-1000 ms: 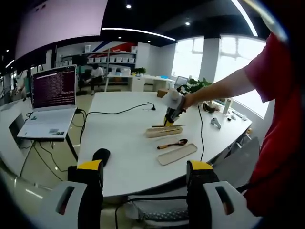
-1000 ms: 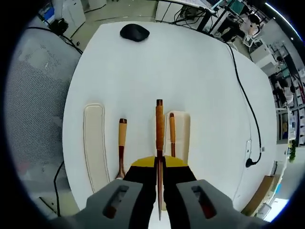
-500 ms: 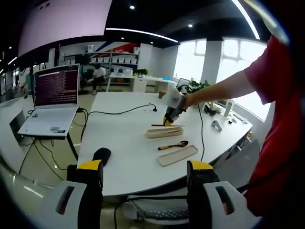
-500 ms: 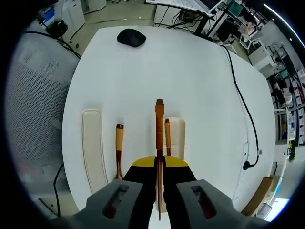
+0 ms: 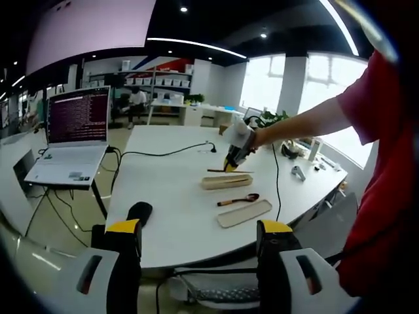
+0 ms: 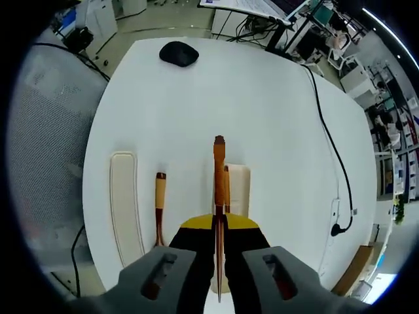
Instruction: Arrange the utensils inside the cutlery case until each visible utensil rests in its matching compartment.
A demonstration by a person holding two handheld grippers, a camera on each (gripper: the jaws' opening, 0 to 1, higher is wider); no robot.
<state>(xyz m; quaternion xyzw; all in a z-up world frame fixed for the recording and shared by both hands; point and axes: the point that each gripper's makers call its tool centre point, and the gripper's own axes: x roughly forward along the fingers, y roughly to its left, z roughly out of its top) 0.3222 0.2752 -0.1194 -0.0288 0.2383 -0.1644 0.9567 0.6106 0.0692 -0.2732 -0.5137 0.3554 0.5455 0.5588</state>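
My right gripper [image 6: 218,230] is shut on a long wooden-handled utensil [image 6: 218,171] that points forward, held above the open beige cutlery case [image 6: 239,186]. A second wooden utensil [image 6: 227,183] lies in the case, partly hidden behind the held one. A wooden-handled spoon [image 6: 159,204] lies on the white table left of the case, and the case's lid [image 6: 123,208] lies further left. In the left gripper view, the right gripper [image 5: 233,159] hovers over the case [image 5: 226,181], with the spoon [image 5: 237,198] and lid [image 5: 243,212] nearer. My left gripper [image 5: 200,234] is open and off the table's near edge.
A black mouse [image 6: 179,53] [image 5: 139,212] sits near the table's edge. A black cable [image 6: 335,147] runs along the table beside the case. A laptop [image 5: 72,140] stands on a side stand. A person's arm in a red sleeve [image 5: 366,98] reaches over the table.
The right gripper view has pulled back a little from the table, so case, spoon and lid look smaller. The utensil stays clamped in the right jaws. The left gripper has hardly moved.
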